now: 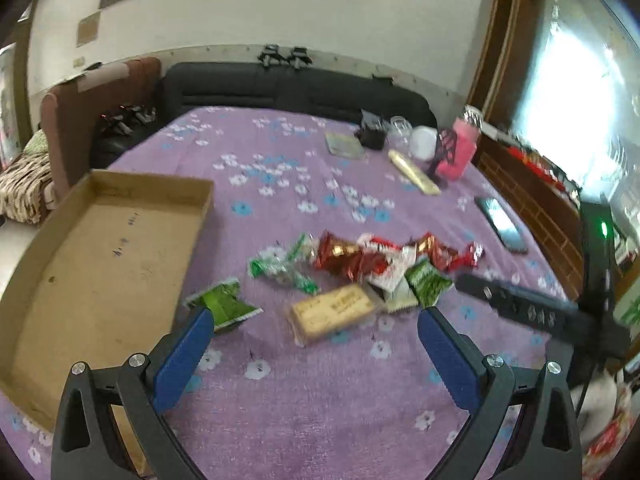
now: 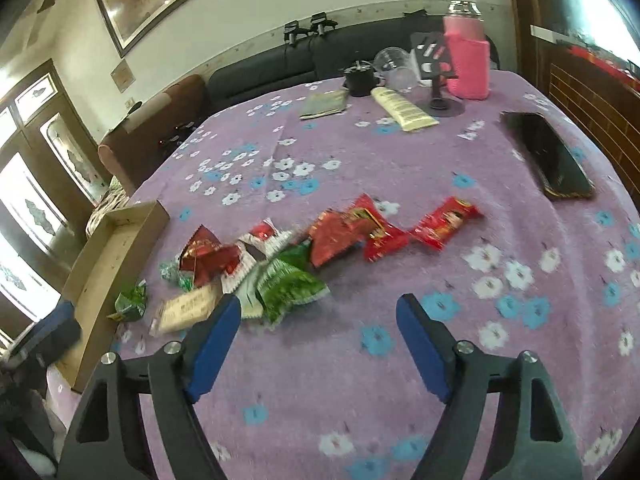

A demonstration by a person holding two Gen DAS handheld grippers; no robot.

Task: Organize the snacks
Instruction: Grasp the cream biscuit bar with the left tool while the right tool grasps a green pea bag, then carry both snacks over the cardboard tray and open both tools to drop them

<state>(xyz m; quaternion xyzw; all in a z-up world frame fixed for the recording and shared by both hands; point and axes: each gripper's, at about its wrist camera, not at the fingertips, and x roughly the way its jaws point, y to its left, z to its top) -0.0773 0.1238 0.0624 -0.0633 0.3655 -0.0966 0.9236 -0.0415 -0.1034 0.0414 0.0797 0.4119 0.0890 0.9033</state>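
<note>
A pile of snack packets lies on the purple flowered tablecloth: red packets (image 1: 352,258) (image 2: 360,228), green packets (image 1: 426,282) (image 2: 290,284), a small green packet (image 1: 224,304) (image 2: 130,302) apart to the left, and a tan biscuit pack (image 1: 334,312) (image 2: 188,308). An empty cardboard tray (image 1: 100,264) (image 2: 116,240) sits left of them. My left gripper (image 1: 316,316) is open above the cloth, just short of the biscuit pack. My right gripper (image 2: 320,304) is open and empty, its left finger beside the green packets. The right gripper's dark body (image 1: 532,312) shows in the left wrist view.
At the far side stand a pink-sleeved bottle (image 2: 466,56), a phone stand (image 2: 436,76), a clear cup (image 2: 394,66), a black cup (image 2: 360,78), a cream tube (image 2: 402,108) and a booklet (image 2: 324,104). A black phone (image 2: 546,156) lies at the right. A sofa (image 1: 280,88) runs behind the table.
</note>
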